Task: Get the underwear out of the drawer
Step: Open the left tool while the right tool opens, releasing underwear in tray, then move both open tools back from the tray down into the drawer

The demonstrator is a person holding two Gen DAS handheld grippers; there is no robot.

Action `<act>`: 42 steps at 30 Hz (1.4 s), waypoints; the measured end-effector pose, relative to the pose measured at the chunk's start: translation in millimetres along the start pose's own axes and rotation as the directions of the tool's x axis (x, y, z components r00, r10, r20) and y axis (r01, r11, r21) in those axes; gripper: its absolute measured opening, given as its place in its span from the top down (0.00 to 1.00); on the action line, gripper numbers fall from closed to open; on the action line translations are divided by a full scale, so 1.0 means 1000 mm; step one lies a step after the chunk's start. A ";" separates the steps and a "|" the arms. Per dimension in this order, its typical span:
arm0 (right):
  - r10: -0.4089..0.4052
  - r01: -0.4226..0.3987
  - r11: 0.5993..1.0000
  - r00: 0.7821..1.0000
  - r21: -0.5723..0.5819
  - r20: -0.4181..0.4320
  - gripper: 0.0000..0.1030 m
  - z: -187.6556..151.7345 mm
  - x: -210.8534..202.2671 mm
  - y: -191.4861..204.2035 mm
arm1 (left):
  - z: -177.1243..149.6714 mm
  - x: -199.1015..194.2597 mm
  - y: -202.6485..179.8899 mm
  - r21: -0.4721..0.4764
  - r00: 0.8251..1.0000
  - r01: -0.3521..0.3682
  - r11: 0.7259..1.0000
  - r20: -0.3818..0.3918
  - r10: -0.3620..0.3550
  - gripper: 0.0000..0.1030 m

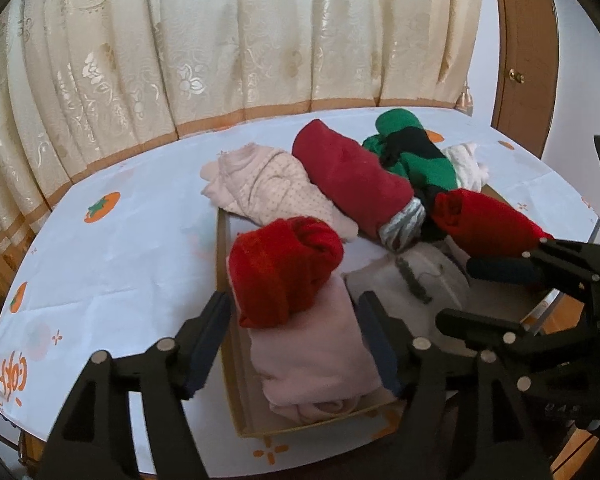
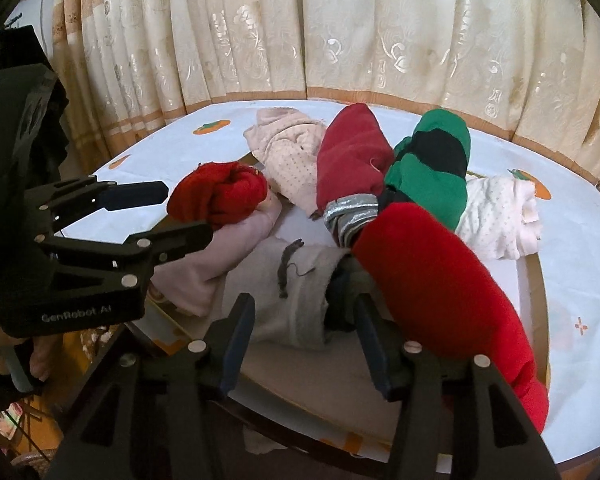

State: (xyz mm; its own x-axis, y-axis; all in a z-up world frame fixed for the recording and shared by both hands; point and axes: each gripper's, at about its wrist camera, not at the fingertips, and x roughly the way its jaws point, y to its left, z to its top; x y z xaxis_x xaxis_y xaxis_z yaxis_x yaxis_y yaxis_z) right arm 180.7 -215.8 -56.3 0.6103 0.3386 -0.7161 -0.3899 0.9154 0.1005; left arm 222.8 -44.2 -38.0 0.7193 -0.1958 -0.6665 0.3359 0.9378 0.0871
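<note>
Down in the shallow cardboard drawer [image 1: 236, 400] on the desk [image 1: 112, 272], a pale pink folded underwear [image 1: 312, 344] lies lengthwise at lower centre of the left wrist view, with a bright red rolled piece [image 1: 284, 268] resting on its far end. The left gripper [image 1: 296, 344] stands with its jaws apart on either side of the pink fold, the pads not pressing it. In the right wrist view, a long red roll [image 2: 440, 280] slants from centre to lower right, just beside the right gripper [image 2: 304, 340], whose jaws are also apart over a grey-white garment [image 2: 296, 292] with a dark thread on it; nothing is clamped. Beyond these, toward the upper centre, a dark red roll with a silver band [image 2: 352, 168], a green and black roll [image 2: 432, 164], a dotted pink piece [image 2: 292, 156] and a white dotted piece [image 2: 496, 216] lie heaped at the drawer's far end.

"GenRobot AI" reads on the left gripper's body at lower left of the right wrist view. Orange lettering on the desk cloth at the lower left edge of the left wrist view is cut off and unreadable. The drawer's near wall is hidden behind the gripper frames, and a cream curtain [image 1: 220, 40] fills the top.
</note>
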 end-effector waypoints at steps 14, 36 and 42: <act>0.001 0.001 0.999 0.999 -0.039 0.044 0.47 -0.007 -0.027 0.009 | -0.006 -0.012 0.002 -0.014 1.000 0.010 1.000 0.004 -0.010 0.24; 0.059 -0.063 0.973 0.998 -0.221 -0.026 0.47 -0.089 -0.053 0.052 | -0.072 -0.068 0.017 -0.035 0.999 -0.010 0.999 0.030 0.011 0.13; 0.089 -0.116 0.961 0.989 -0.249 -0.115 0.47 -0.105 -0.036 0.057 | -0.100 -0.068 0.020 -0.033 1.000 -0.003 0.999 -0.019 0.003 0.10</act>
State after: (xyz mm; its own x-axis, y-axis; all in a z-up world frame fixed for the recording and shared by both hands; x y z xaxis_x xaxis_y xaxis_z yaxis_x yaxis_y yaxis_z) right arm 64.6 -198.3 -97.3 0.4900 0.3915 -0.7789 -0.6174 0.7866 0.0070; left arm 119.8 16.2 -65.3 0.7084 -0.1879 -0.6804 0.3135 0.9474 0.0649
